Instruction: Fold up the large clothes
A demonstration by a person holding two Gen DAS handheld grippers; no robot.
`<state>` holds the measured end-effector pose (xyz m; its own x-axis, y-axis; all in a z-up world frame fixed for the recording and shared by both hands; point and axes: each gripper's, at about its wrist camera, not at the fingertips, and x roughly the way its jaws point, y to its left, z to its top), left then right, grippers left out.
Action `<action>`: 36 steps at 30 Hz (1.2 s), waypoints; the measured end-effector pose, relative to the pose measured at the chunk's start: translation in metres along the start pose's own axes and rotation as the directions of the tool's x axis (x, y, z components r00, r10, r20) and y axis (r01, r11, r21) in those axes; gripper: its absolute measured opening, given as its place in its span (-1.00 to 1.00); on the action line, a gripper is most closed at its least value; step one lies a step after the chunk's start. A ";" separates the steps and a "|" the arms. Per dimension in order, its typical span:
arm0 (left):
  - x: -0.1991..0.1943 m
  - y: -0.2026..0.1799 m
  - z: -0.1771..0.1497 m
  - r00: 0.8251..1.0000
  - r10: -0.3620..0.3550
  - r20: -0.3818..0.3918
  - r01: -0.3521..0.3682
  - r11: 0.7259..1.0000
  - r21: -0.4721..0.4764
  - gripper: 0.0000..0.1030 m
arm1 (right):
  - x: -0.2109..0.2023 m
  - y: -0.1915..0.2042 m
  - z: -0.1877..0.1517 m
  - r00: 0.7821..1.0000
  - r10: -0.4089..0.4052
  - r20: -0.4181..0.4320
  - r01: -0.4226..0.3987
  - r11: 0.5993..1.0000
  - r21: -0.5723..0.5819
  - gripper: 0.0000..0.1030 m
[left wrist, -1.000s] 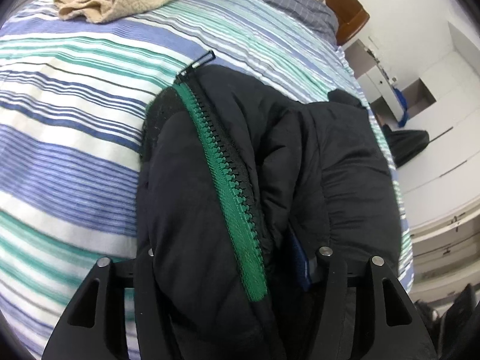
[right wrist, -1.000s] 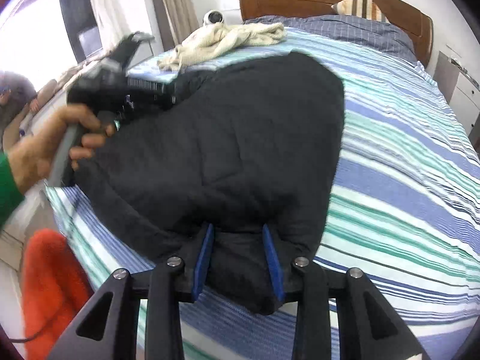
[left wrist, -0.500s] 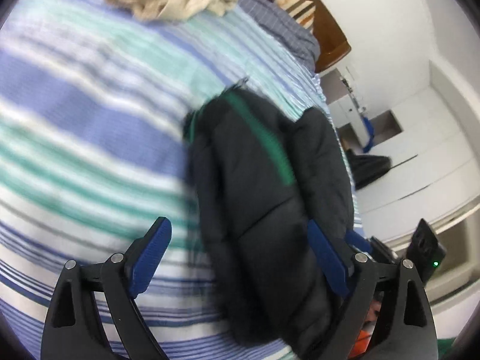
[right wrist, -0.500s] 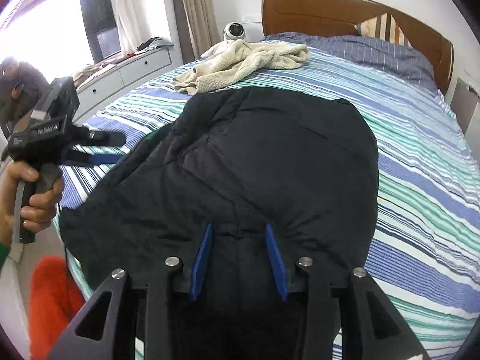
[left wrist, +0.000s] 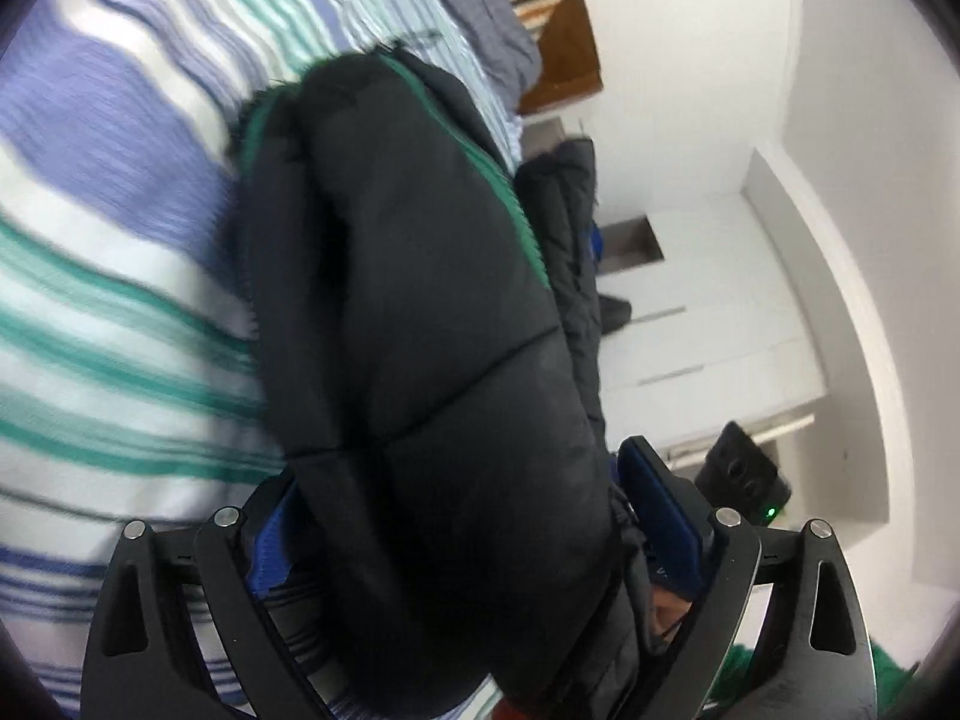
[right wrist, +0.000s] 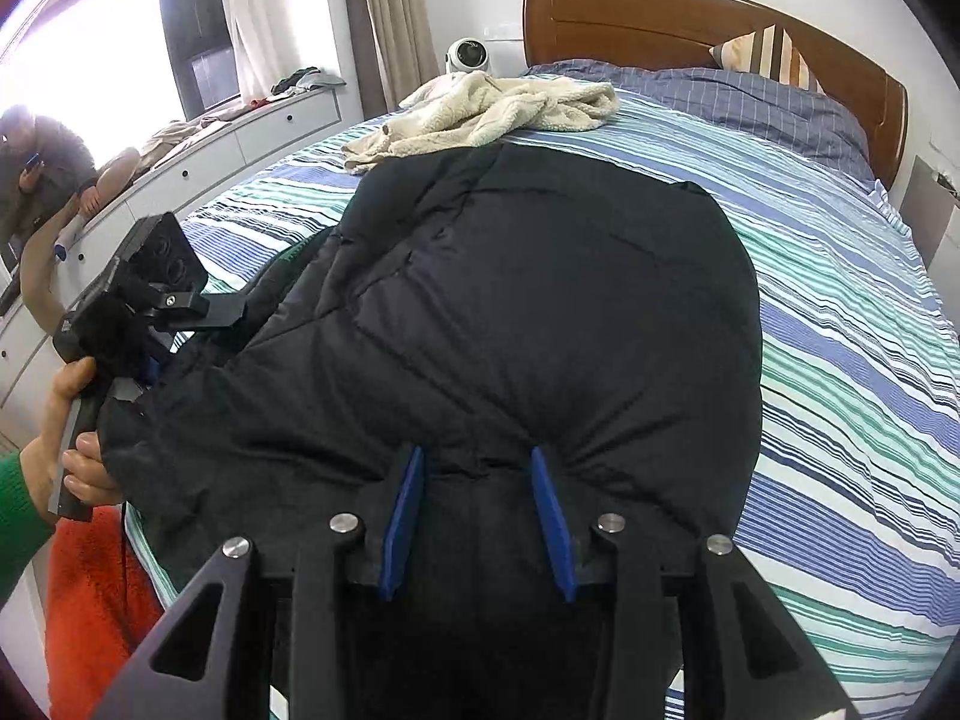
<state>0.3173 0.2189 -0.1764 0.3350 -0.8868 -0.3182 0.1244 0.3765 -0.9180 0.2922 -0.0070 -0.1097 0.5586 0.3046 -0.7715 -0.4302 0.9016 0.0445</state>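
Daylight floods in from the overexposed window (right wrist: 102,54) at the left; the left wrist view is smeared by motion blur, the right sharp; fisheye bends both, with dark vignetted corners

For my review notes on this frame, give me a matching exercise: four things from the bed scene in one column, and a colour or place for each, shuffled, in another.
Things:
1. puffer jacket
2. zipper tape
3. fleece garment
4. headboard

Descriptions:
a. cream, lying beyond the jacket, nearer the pillows
b. black, spread on the striped bedsheet
c. brown wood, at the far end of the bed
d. green, running along the jacket's edge

Pairs: 1-b, 2-d, 3-a, 4-c
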 end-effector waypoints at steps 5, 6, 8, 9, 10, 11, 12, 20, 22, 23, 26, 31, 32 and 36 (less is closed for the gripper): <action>0.035 -0.023 0.017 0.989 0.106 -0.100 -0.097 0.991 0.094 0.82 | 0.004 0.002 0.001 1.000 -0.023 -0.004 0.023 1.000 -0.006 -0.24; 0.042 -0.026 0.019 0.983 0.138 -0.118 -0.125 0.986 0.114 0.83 | 0.005 0.003 0.000 1.000 -0.027 -0.003 0.027 1.000 -0.006 -0.24; 0.055 -0.029 0.024 0.971 0.190 -0.145 -0.170 0.975 0.143 0.83 | 0.007 0.003 0.000 0.999 -0.034 -0.002 0.034 0.999 -0.003 -0.24; 0.061 -0.029 0.026 0.965 0.212 -0.156 -0.189 0.970 0.151 0.85 | 0.007 0.004 -0.001 0.999 -0.037 -0.003 0.037 0.999 -0.003 -0.24; 0.063 -0.028 0.027 0.963 0.221 -0.157 -0.199 0.969 0.145 0.85 | 0.008 0.005 -0.001 0.999 -0.041 -0.004 0.041 0.999 -0.004 -0.24; 0.065 -0.024 0.029 0.961 0.230 -0.155 -0.211 0.969 0.128 0.85 | 0.008 0.006 -0.001 0.999 -0.046 -0.005 0.046 0.999 -0.008 -0.24; 0.065 -0.021 0.029 0.961 0.232 -0.153 -0.215 0.969 0.119 0.85 | 0.009 0.007 -0.001 0.999 -0.052 -0.004 0.052 0.999 -0.015 -0.24; 0.060 -0.020 0.027 0.951 0.283 -0.127 -0.268 0.956 0.121 0.85 | 0.004 0.010 0.000 0.999 -0.043 -0.004 0.043 0.999 -0.005 -0.24; 0.055 -0.020 0.024 0.951 0.283 -0.124 -0.268 0.956 0.121 0.85 | -0.001 0.008 -0.001 1.000 -0.029 0.004 0.029 0.999 0.021 -0.22; 0.052 -0.020 0.022 0.952 0.282 -0.123 -0.268 0.956 0.121 0.85 | -0.004 0.004 -0.001 1.000 -0.010 0.005 0.010 0.999 0.041 -0.15; 0.050 -0.019 0.015 0.953 0.278 -0.121 -0.264 0.957 0.120 0.85 | -0.017 -0.009 -0.001 0.998 0.061 0.026 -0.064 0.990 0.123 0.24; 0.052 -0.011 -0.002 0.955 0.274 -0.116 -0.260 0.958 0.124 0.86 | -0.055 -0.073 -0.026 0.992 0.045 0.119 -0.082 0.943 0.324 0.54; 0.053 -0.010 -0.003 0.955 0.274 -0.116 -0.260 0.958 0.124 0.86 | -0.055 -0.084 -0.033 0.992 0.050 0.112 -0.086 0.933 0.348 0.54; 0.053 -0.008 -0.005 0.953 0.280 -0.115 -0.266 0.956 0.124 0.86 | -0.047 -0.125 -0.062 0.969 0.221 0.113 -0.248 0.847 0.471 0.54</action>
<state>0.3297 0.1678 -0.1867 0.2468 -0.7705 -0.5878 0.1455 0.6291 -0.7636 0.2760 -0.1534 -0.1179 0.5261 0.5286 -0.6662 -0.1683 0.8326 0.5277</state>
